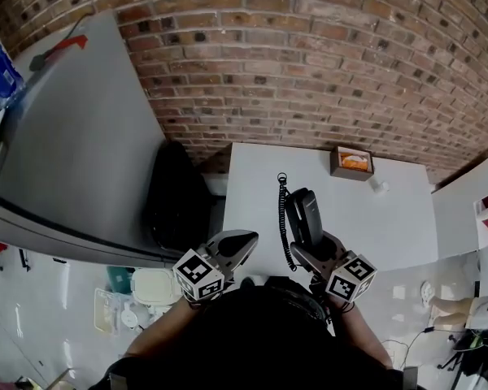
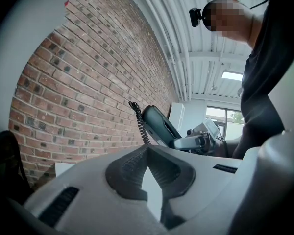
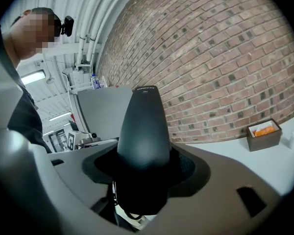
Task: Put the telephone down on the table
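Bare brick wall (image 1: pixel 309 55), ribbed metal ceiling (image 2: pixel 220 38) and plain white table (image 1: pixel 390 218) suggest an industrial workroom

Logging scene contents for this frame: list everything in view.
telephone: 1, black, in the right gripper, over the table's near part
coiled cord: 1, black, along the telephone's left
table: 1, white, centre
box: 1, brown with orange contents, table's far edge
small item: 1, pale, right of the box, unidentifiable
brick wall: 1, red-brown, behind the table
left gripper: 1, grey, shut, empty
right gripper: 1, grey, shut on the telephone
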Demonstrator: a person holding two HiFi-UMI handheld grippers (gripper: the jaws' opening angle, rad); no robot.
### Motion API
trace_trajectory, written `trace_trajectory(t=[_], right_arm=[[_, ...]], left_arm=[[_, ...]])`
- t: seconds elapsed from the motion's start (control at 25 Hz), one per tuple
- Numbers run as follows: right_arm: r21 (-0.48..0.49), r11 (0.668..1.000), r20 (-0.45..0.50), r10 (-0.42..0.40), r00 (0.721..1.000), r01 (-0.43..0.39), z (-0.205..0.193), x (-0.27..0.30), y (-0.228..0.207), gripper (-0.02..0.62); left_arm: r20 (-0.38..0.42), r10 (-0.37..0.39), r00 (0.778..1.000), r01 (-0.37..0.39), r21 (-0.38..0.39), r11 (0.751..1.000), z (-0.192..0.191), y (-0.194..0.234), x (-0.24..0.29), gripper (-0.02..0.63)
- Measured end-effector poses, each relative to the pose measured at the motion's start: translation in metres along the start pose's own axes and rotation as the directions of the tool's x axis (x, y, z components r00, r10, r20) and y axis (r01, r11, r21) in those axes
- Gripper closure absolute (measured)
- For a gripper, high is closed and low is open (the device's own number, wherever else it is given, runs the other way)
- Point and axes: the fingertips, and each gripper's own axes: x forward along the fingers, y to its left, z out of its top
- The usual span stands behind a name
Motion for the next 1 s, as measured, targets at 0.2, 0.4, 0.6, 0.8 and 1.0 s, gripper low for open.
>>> trace_trajectory(t=[0.2, 0.4, 0.6, 0.8, 1.0], right_arm=[[-0.015, 0.999, -0.020, 0.036, 0.999, -0.036, 0.005, 0.023, 0.000, 0.325], [-0.006, 0.999, -0.036, 0.050, 0.998, -0.051, 0.007, 0.033, -0.011, 0.325], [0.004, 0.999, -0.047, 0.051, 0.998, -0.051, 0.011, 0.039, -0.032, 0.325], [0.011, 0.999, -0.065, 0.038, 0.997, -0.037, 0.015, 0.043, -0.059, 0.325], [-0.007, 1.000, -0.112, 0.023, 0.993, -0.024, 0.012, 0.046, -0.092, 0.325]], left_arm=[[0.009, 0.034, 0.999, -0.034, -0.011, 0.999, 0.002, 0.018, -0.007, 0.598], [0.007, 0.060, 0.998, -0.059, -0.024, 0.998, 0.001, 0.031, -0.003, 0.598], [0.000, 0.063, 0.998, -0.063, -0.030, 0.998, 0.001, 0.042, 0.015, 0.598], [-0.019, 0.062, 0.998, -0.063, -0.044, 0.997, -0.003, 0.053, 0.037, 0.598], [-0.046, 0.070, 0.996, -0.073, -0.063, 0.995, -0.014, 0.063, 0.060, 0.598]])
